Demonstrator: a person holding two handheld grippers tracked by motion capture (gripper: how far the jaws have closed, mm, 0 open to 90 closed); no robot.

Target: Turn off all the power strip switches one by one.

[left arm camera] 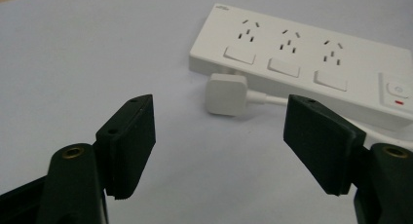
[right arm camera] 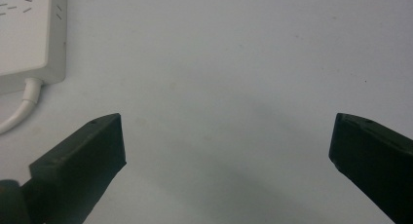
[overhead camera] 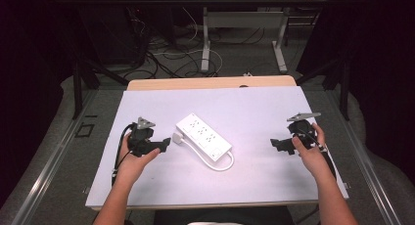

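White table, unlabelled power strip

White power strip lying flat and diagonal mid-tabletop, three sockets face up, each with its own switch, plus a button with a red mark at one end. Its white cord loops round, and the square plug sits unplugged just beside it.

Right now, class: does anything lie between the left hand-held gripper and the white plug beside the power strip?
Nothing visible does. Between the open left hand-held gripper and the white plug there is bare white table cover; the power strip lies behind the plug.
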